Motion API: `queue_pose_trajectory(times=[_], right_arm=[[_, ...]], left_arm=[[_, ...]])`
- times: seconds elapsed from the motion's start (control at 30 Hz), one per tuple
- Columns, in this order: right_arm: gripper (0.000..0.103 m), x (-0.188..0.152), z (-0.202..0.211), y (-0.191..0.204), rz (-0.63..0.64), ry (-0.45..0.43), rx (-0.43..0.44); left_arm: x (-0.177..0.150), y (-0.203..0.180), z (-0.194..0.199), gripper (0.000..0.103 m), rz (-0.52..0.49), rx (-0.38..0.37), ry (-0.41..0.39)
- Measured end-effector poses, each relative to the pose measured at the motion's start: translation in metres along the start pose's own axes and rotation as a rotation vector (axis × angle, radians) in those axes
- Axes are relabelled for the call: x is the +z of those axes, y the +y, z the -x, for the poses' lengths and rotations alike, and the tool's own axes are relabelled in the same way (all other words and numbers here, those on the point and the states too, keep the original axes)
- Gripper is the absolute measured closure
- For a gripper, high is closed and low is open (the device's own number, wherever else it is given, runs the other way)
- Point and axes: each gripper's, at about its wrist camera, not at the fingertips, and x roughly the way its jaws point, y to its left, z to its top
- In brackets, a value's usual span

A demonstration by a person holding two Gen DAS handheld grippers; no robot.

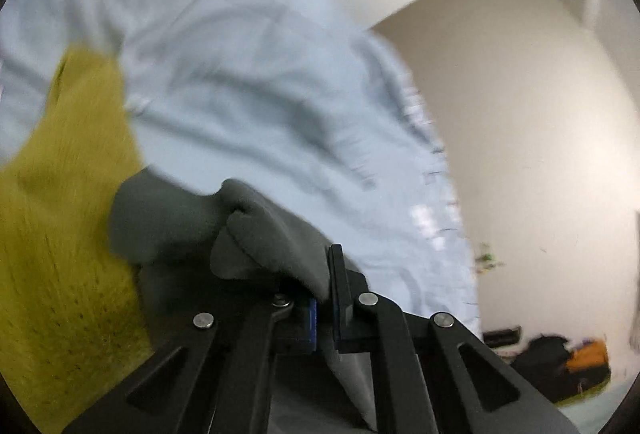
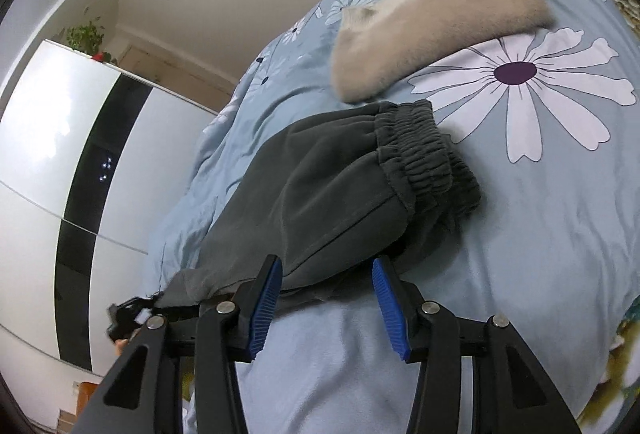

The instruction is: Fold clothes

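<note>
Dark grey pants lie across the bed, their elastic waistband toward the far right. My right gripper stands open at the near edge of the pants, its blue pads on either side of the cloth without pressing it. My left gripper is shut on a fold of the same grey cloth, which bunches up just ahead of its fingers. In the right wrist view the left gripper shows at the lower left, holding the far end of the pants. The left wrist view is blurred.
A beige fuzzy sweater lies beyond the pants on the blue floral bed cover. A yellow knit garment sits to the left of my left gripper. Pale blue cloth lies beneath my right gripper. A white wardrobe stands at the left.
</note>
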Motion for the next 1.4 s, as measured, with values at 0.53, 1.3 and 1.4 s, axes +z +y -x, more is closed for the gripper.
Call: queue_pose_trajectory(times=[0.53, 1.3, 1.4], right_arm=[[0.039, 0.002, -0.003, -0.026, -0.095, -0.003, 0.025], [0.004, 0.021, -0.064, -0.086, -0.506, -0.019, 0.159], [0.005, 0.030, -0.066, -0.086, -0.505, -0.054, 0.161]], left_arm=[[-0.041, 0.087, -0.003, 0.092, 0.126, 0.210, 0.156], [-0.080, 0.095, 0.008, 0.053, 0.181, 0.089, 0.263], [-0.083, 0.100, 0.010, 0.053, 0.213, 0.085, 0.264]])
